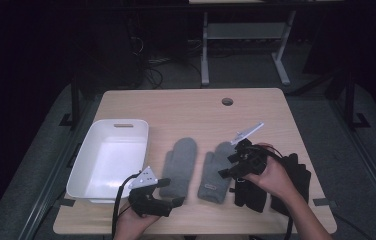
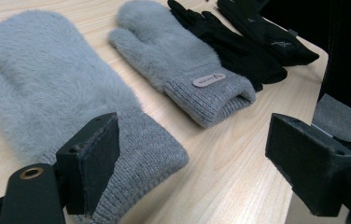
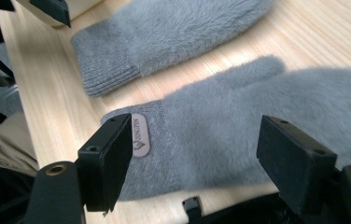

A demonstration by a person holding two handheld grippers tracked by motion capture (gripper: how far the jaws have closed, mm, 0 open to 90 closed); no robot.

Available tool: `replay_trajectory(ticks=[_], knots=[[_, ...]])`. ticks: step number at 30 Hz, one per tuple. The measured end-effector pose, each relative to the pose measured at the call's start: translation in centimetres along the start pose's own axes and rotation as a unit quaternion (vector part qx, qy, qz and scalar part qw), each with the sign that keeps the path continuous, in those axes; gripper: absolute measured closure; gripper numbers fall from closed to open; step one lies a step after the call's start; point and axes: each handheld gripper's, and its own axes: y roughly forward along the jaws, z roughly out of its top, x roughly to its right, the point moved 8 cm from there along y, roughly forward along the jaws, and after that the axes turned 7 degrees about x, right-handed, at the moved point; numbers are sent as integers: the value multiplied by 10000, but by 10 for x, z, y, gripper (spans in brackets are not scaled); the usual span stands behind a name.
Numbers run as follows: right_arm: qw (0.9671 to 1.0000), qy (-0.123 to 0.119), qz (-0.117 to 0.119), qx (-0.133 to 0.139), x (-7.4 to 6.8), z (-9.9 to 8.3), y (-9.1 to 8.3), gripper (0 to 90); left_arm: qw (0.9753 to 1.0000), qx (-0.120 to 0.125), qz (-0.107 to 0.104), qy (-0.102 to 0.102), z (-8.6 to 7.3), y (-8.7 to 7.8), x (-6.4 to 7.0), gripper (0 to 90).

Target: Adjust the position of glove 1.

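Two grey mittens at frame centre, a gripper poised at each.

The left gripper (image 1: 174, 192), jaws wide and empty, sits by the left mitten (image 1: 179, 166) cuff; the right gripper (image 1: 229, 165), also wide and empty, hovers over the right mitten (image 1: 216, 172). The black gloves (image 1: 296, 175) at lower right are partly hidden by the hand (image 1: 271, 176).

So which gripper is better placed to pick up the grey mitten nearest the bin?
Left. The left gripper sits open at the cuff of that left mitten, right beside the white bin. The right gripper is open too, but over the other grey mitten.
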Motion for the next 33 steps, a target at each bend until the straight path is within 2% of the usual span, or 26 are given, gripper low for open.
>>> replay_trajectory(ticks=[4,8,15,18,20,22,25,30,33], knots=[[9996,-124,-35,-245,3,1,15,281,10000,14,7,-11,1,-1,0,176],[9991,-163,-66,-373,9,1,27,308,10000,33,11,4,2,-3,-1,176],[9953,-348,-307,-851,24,-15,50,362,10000,82,9,-21,2,-3,0,176],[9946,-455,-407,-835,24,-20,56,378,10000,86,-2,3,2,-4,1,176],[9927,-596,-536,-899,21,-22,57,374,10000,65,-1,64,2,-4,0,176],[9912,-686,-614,-952,20,-22,58,369,10000,73,19,22,2,-4,1,176],[9903,-727,-692,-964,19,-23,59,372,9999,89,39,35,3,-5,1,177],[9887,-768,-864,-951,17,-24,60,449,9999,109,54,0,3,-5,-1,177],[9890,-745,-902,-903,15,-25,60,507,10000,80,46,14,3,-5,0,178]])
